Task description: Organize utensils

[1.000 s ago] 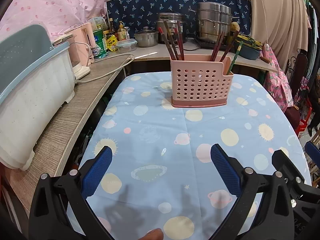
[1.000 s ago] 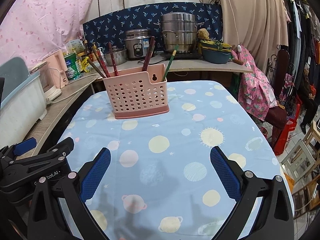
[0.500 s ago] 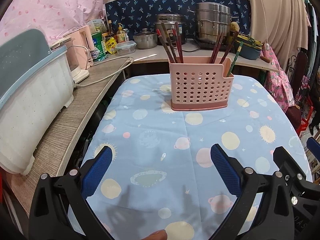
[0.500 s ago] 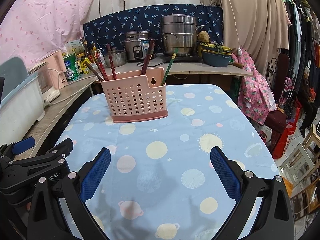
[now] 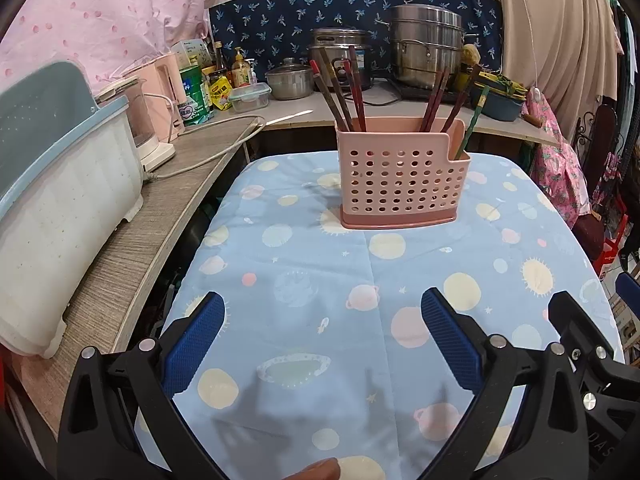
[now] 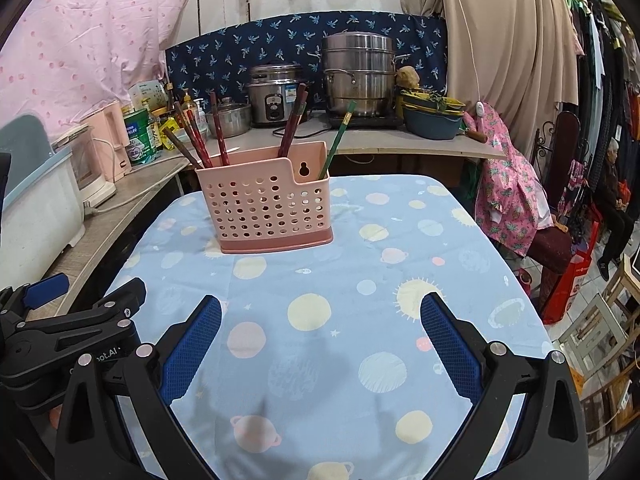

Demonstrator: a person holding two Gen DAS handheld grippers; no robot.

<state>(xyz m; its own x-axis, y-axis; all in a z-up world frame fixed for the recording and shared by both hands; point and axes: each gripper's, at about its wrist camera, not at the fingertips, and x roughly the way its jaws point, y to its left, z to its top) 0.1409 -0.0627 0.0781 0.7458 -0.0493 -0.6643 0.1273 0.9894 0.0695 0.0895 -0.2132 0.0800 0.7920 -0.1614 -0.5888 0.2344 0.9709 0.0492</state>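
- Blue pads line both tongs; your left tongs and right tongs stand spread wide and hold nothing.
- Both tongs hover above the near part of the table, side by side, well apart from the work.
- Note the pink holder, upright on the far half of the cloth, perforated, with a lower compartment at its right end.
- Locate the brown-red chopsticks leaning in two bunches in the tall section, and one green chopstick alone in the low compartment.
- No utensil lies loose on the cloth, so the sorting appears largely done; judge whether any stick needs regrouping.
- If you regroup, approach from above, close on one shaft near its upper end, and lift straight along its lean.
- Steady the holder's rim with the other tongs; it looks light and may tip or slide on the cloth.
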